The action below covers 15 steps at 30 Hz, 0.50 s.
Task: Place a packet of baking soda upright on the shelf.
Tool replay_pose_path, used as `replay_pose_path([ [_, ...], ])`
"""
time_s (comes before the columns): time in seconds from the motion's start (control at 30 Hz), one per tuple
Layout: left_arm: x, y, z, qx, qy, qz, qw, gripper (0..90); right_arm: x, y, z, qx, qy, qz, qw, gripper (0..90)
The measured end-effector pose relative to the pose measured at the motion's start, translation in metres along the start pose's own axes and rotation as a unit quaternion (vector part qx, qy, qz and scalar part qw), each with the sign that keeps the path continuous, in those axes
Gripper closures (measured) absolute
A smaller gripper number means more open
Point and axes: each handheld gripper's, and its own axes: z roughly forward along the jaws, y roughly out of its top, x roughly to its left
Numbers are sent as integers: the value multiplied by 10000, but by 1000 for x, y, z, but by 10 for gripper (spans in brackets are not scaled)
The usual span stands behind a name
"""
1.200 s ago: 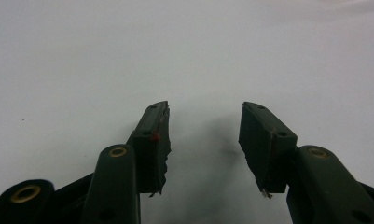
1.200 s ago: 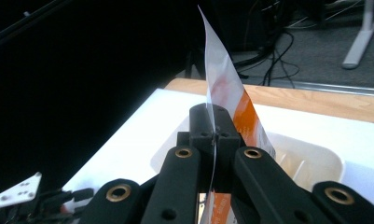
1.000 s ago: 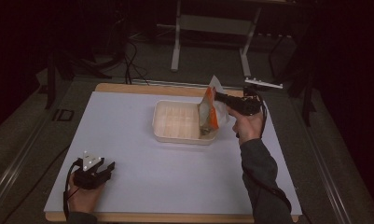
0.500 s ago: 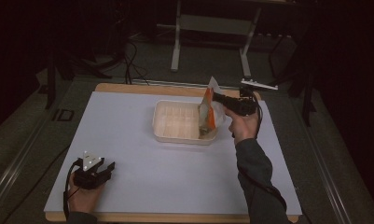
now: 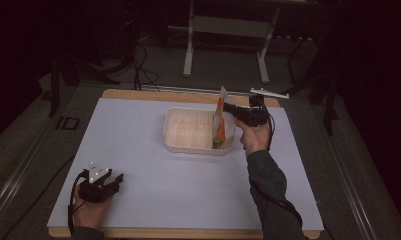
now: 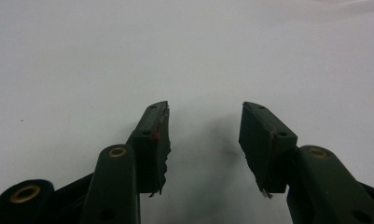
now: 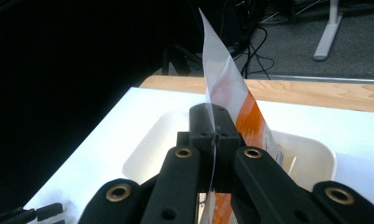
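A white and orange packet (image 5: 219,120) hangs upright over the right end of a cream plastic bin (image 5: 188,131) at the back middle of the table. My right gripper (image 5: 229,110) is shut on the packet's upper edge, coming in from the right. In the right gripper view the black jaws press together on the thin packet (image 7: 231,93), with the bin (image 7: 149,144) below. My left gripper (image 5: 113,180) rests at the table's near left corner, open, and nothing lies between its jaws in the left gripper view (image 6: 204,135).
The white table top (image 5: 138,150) has a wooden edge (image 5: 138,94) at the back. Beyond it stand desk legs (image 5: 190,50) and cables on a dark floor. A small black object (image 7: 47,212) lies at the lower left of the right gripper view.
The right hand shifted slightly with the packet over the bin's right end. The left gripper stayed where it was.
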Motion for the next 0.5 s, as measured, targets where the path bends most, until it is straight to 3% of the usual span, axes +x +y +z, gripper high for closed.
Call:
replay_pose_path([
  [0.5, 0, 0, 0, 8, -2, -2, 10000, 523, -5, -9, 13, 84, 7, 153, 9998, 900],
])
